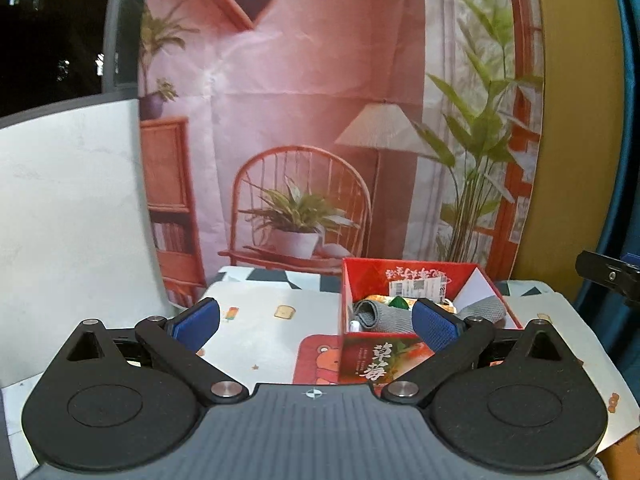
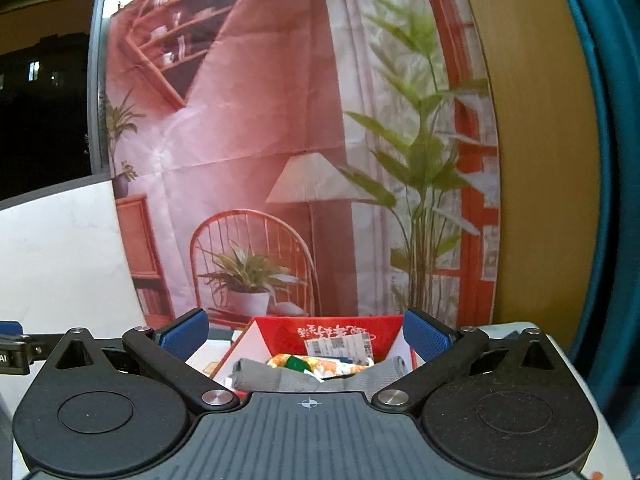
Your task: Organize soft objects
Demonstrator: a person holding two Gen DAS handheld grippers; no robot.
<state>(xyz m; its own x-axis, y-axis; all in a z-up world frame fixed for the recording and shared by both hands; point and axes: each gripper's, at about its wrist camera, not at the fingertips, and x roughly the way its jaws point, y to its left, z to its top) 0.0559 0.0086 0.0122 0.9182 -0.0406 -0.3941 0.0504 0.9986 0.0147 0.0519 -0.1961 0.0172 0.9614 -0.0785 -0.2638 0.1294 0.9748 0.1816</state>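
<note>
A red cardboard box [image 1: 384, 354] stands open on the table, right of centre in the left wrist view. Inside lie a grey folded cloth [image 1: 370, 312] and an orange-and-green patterned soft item [image 1: 390, 301]. My left gripper [image 1: 316, 324] is open and empty, in front of the box and level with its rim. In the right wrist view the same box [image 2: 332, 330] is straight ahead, with the grey cloth [image 2: 276, 376] and the patterned item [image 2: 316, 364] inside. My right gripper [image 2: 306, 336] is open and empty, just before the box.
The table carries a white cloth with small prints [image 1: 260, 320] and a red bear mat [image 1: 316, 360] under the box. A printed room backdrop [image 1: 300, 120] hangs behind. A white board [image 1: 68, 216] stands at left. The right gripper's edge [image 1: 608, 276] shows at far right.
</note>
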